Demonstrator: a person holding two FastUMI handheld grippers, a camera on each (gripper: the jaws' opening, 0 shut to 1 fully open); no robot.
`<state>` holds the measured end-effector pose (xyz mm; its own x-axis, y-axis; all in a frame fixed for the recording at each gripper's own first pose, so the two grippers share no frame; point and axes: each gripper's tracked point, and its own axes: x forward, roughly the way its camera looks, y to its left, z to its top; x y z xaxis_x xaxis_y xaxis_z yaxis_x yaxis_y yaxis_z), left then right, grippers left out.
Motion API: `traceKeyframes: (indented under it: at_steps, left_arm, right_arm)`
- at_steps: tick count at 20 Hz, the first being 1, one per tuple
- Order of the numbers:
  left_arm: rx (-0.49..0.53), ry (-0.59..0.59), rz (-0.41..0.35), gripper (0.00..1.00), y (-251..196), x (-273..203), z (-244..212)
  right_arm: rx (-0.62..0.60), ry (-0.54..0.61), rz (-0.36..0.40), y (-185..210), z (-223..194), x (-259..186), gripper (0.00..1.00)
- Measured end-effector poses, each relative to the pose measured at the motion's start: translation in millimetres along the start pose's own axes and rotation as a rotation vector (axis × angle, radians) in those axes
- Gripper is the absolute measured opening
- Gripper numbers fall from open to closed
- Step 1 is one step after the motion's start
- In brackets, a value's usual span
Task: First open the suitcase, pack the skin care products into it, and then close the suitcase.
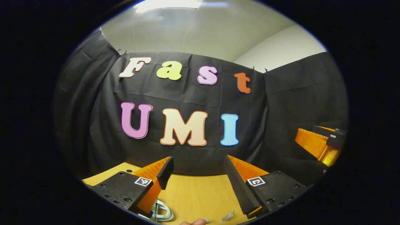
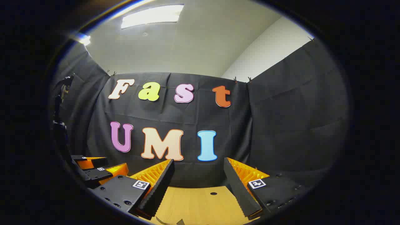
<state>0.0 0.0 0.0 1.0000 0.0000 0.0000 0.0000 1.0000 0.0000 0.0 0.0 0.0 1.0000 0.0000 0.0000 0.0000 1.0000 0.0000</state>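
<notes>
My left gripper (image 1: 198, 175) is spread wide and holds nothing; so is my right gripper (image 2: 198, 178). Both point up over the desk (image 1: 197, 193), ready to start. I cannot see the suitcase; small things (image 1: 162, 212) lie just under my left gripper.

Yellow wood-grain table (image 1: 197, 197), black cloth wall (image 1: 281, 109), white ceiling (image 2: 193, 40)

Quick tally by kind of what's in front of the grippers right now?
Grippers: 2, left gripper and right gripper, both open
Wooden table: 1
Pale looped strap at the near edge: 1
Small packet: 1
Total: 5
</notes>
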Motion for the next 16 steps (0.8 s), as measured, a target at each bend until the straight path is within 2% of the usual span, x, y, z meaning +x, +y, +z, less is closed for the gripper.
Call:
traceKeyframes:
  at_steps: [4, 8, 12, 16]
  left_arm:
    - [0.003, -0.014, 0.015, 0.95, -8.9, 11.8, 2.2]
    - [0.024, 0.001, 0.054, 0.95, -5.8, 16.7, -10.1]
    - [0.081, 0.090, 0.183, 0.95, 39.5, 0.9, -49.1]
    - [0.195, 0.220, 0.214, 0.95, 87.8, -6.8, -100.3]
  right_arm:
    - [-0.015, -0.011, 0.027, -0.7, -3.9, 10.1, 0.98]
    - [0.003, 0.005, 0.099, 0.6, -22.1, 25.0, 0.98]
    - [0.072, 0.034, 0.193, 17.8, -51.0, 38.0, 0.98]
    - [0.094, 0.076, 0.221, 41.0, -78.8, 55.5, 0.98]
